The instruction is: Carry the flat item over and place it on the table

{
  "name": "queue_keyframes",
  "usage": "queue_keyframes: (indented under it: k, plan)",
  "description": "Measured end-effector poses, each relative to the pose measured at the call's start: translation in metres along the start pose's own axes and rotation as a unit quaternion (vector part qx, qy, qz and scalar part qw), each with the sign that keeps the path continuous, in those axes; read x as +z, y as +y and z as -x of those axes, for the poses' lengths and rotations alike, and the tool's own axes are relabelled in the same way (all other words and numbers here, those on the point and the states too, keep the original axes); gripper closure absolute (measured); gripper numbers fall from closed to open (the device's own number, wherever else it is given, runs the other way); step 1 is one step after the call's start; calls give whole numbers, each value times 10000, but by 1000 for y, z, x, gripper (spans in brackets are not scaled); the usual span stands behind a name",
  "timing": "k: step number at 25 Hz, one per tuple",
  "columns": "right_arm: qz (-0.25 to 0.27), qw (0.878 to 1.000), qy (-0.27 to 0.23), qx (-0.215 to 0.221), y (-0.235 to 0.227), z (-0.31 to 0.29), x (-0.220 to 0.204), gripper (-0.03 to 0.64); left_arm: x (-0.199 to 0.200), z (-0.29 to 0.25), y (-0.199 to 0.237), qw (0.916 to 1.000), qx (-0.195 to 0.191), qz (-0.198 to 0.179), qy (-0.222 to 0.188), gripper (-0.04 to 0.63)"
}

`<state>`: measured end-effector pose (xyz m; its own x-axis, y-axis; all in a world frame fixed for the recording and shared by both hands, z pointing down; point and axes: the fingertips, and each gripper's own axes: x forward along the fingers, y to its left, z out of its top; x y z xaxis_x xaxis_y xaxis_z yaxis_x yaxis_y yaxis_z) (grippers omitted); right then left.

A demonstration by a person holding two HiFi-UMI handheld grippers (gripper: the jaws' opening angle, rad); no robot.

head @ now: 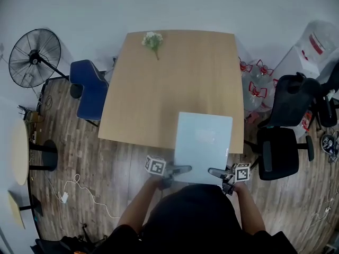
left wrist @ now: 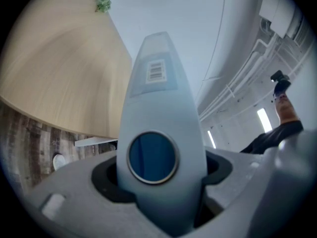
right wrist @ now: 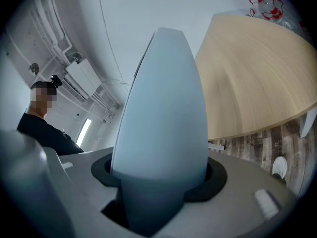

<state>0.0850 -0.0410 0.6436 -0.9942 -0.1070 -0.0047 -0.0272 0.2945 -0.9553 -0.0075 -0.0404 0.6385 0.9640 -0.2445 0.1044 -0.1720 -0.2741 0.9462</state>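
Arms [head: 139, 204] forward, left tongs [head: 179, 169], right tongs [head: 216, 172], both clamped on flat item [head: 204, 142]

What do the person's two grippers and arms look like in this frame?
The left gripper and right gripper are both grey, with short grey jaws. Each carries a white cube printed with black square markers. In the gripper views, each moulded grey body has a black-lined recess at the base of the jaws. The person wears a black top, and the forearms are bare.

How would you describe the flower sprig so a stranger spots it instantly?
Find the big wooden table. At its far edge, towards the left corner, lies the flower sprig. Small, white and green, unlike the large pale flat panel at the near edge.
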Motion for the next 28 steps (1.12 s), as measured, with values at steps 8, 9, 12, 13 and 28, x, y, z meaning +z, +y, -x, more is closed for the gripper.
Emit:
queue_keyframes:
  k: [8,9,12,13,28]
  plan:
    - [-409,9986,323,12,-43,-3,69,307,63,-25,37,9989,193,382,-173,245]
    - [-421,9983,397,2,-49,-4,75,307,69,-27,41,9987,230,388,-229,245]
    - [-381,9979,520,41,-68,-15,101,307,95,-25,57,9981,351,354,-368,241]
    - [-422,9977,528,37,-70,-21,110,307,105,-23,62,9979,370,348,-390,238]
    - [-720,9967,332,-166,-151,-101,268,305,269,-17,164,9962,474,711,-139,216]
